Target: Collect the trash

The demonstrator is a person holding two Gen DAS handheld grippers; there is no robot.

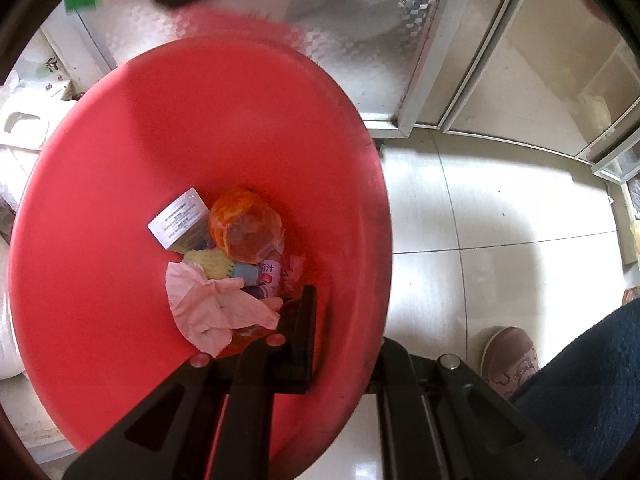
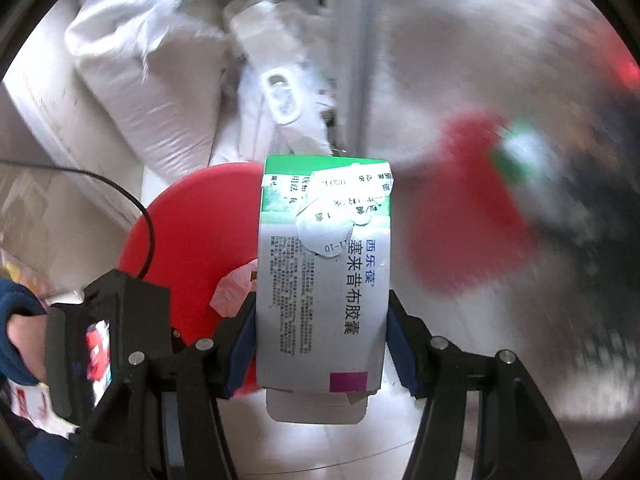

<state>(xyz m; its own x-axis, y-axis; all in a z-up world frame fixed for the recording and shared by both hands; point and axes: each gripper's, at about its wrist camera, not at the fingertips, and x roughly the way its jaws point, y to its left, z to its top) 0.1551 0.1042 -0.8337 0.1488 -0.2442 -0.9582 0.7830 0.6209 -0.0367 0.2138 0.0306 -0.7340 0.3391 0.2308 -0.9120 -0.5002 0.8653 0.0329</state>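
Left wrist view: red bin [image 1: 120,200] holds pink tissue [image 1: 212,312], an orange wrapper [image 1: 248,224], a printed box.
Left gripper [image 1: 340,320] is clamped on the bin's rim; right gripper [image 2: 320,320] grasps a medicine box [image 2: 320,280] reading 塞来昔布胶囊, above the bin.

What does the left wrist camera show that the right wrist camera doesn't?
Only the left wrist view looks down into the red bin at its contents: a crumpled pink tissue, an orange wrapper and a small grey box. It also shows the left claw shut on the bin's rim, and a slipper on the tiled floor.

Only the right wrist view shows the green and white medicine box held in the right claw, plus white sacks behind.

Both show the red bin.
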